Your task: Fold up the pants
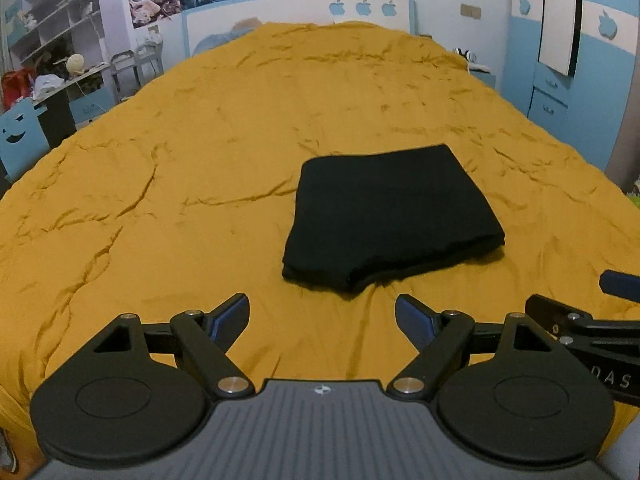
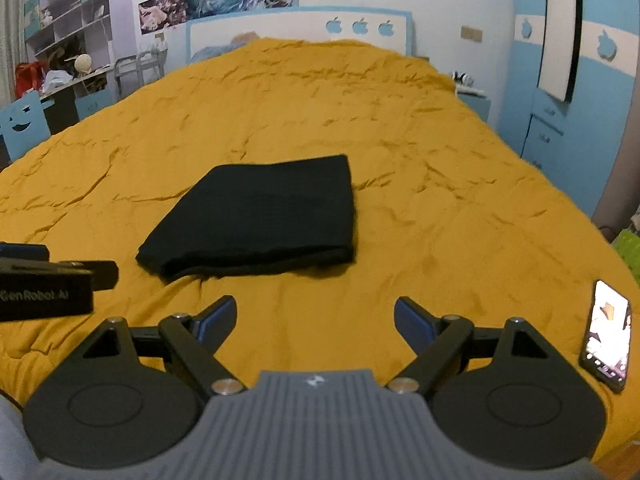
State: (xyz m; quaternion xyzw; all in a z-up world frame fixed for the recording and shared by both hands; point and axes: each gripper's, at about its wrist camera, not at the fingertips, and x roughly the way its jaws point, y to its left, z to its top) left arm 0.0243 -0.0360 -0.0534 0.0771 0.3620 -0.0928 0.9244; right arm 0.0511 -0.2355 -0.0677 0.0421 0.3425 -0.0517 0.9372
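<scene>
Bed (image 1: 160, 184): covered by a wrinkled mustard-yellow spread, it carries everything; headboard at the far end, foot edge under both cameras
Pants (image 1: 390, 216): black, already a compact squarish bundle, lying flat toward the middle of the bed, nearer the foot edge than the headboard, well apart from both side edges
Long axis: hardly any left; the bundle looks a little deeper than wide, running foot to headboard, the thick layered edge facing the foot of the bed and the smoother edge facing the headboard
Phone (image 2: 608, 336): lit screen, resting near the bed's right edge, well apart from the pants
Left gripper (image 1: 322, 316): spread wide, empty, hovering over bare spread just short of the bundle's near edge
Right gripper (image 2: 314, 314): also wide and empty, over the spread in front of the bundle
Progress: folding looks finished or nearly so, judging by the stacked layers
Risk: a pad catching the loose near layers would drag them and undo the fold; the soft spread may bunch under the bundle if pushed; a wide sweep rightward could knock the phone off
</scene>
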